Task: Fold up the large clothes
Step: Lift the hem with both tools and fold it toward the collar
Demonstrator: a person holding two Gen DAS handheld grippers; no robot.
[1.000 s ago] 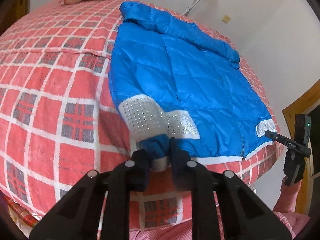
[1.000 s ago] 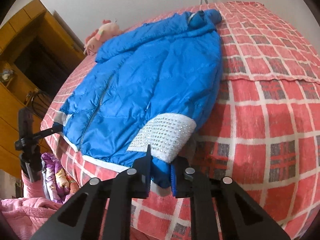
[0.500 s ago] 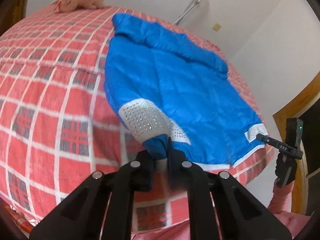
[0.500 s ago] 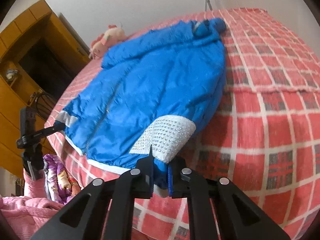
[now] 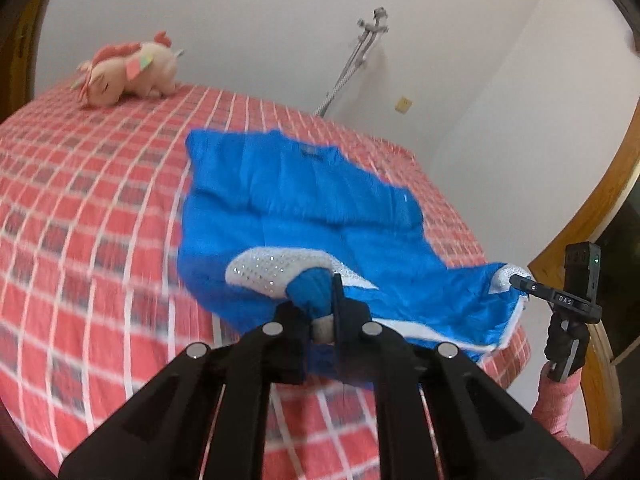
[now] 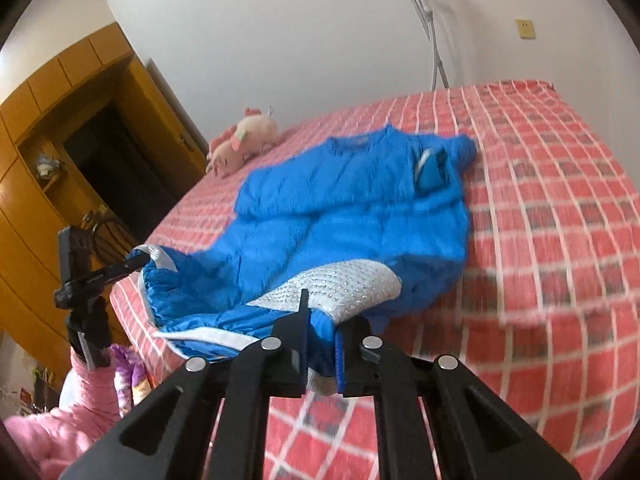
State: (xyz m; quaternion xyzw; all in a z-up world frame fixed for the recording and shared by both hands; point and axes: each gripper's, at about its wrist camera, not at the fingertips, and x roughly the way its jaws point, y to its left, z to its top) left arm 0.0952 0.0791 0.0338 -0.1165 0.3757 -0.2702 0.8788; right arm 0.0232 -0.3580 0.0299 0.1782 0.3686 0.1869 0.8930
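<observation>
2 grippers' fingers (image 5: 338, 300) on blue jacket (image 5: 320, 208), collar far.

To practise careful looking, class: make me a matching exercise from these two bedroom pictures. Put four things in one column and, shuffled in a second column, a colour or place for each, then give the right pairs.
Things
1. jacket
2. plush toy
3. bedspread
4. left gripper

Descriptions
A. red with white checks
B. shut on a cuff at the jacket's near edge
C. bright blue, with white studded bands on the sleeves
D. pink, lying at the far end of the bed

Pairs: 1-C, 2-D, 3-A, 4-B
</observation>
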